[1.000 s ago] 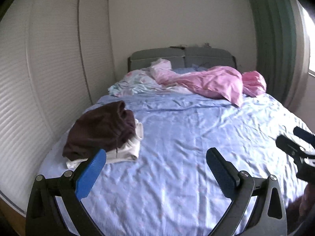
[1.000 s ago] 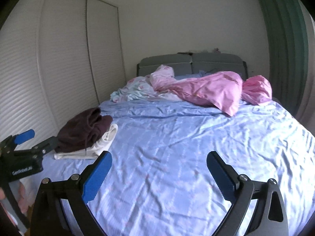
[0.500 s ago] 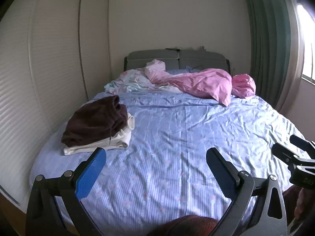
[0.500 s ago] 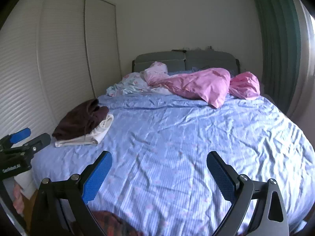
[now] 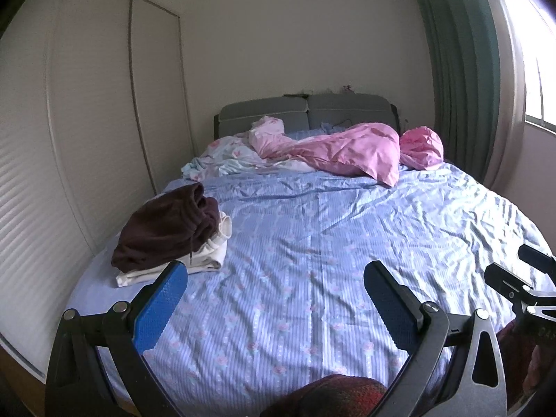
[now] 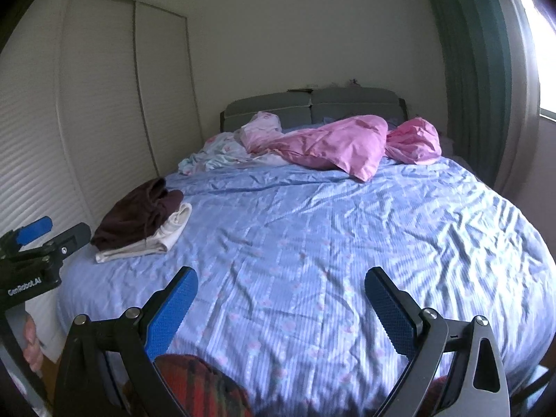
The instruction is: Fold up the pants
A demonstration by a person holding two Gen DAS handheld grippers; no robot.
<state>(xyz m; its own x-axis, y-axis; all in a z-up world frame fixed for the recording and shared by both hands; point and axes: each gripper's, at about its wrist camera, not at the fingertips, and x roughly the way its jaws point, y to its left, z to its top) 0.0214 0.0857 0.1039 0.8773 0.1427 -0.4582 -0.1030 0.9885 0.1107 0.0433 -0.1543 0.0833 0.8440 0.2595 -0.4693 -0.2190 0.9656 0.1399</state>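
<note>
While neither tool holds any cloth, the dark brown soft-knit pants (image 5: 166, 226) lie bunched on top of a folded cream-white garment (image 5: 208, 260), at the left edge of the bed with the blue striped floral sheet (image 5: 312, 260). A drawstring hangs down the front of the brown bundle. Its long axis appears to run from the bed's foot toward the grey headboard (image 5: 305, 111), though the bunching makes this uncertain.

From the left gripper (image 5: 274, 299) the bundle lies ahead and to the left, just past the left blue pad; from the right gripper (image 6: 280, 300) it lies well apart, far to the left. The left gripper is judged nearer and better placed to reach first. Both sets of jaws stand wide apart and empty.

A reddish plaid fabric (image 6: 201, 385), possibly another garment, shows at the lower frame edge beneath both tools. Crumpled pink bedding (image 5: 347, 149) lies near the headboard. White lettering on the left tool's body reads "GenRobot.AI" in the right wrist view.
</note>
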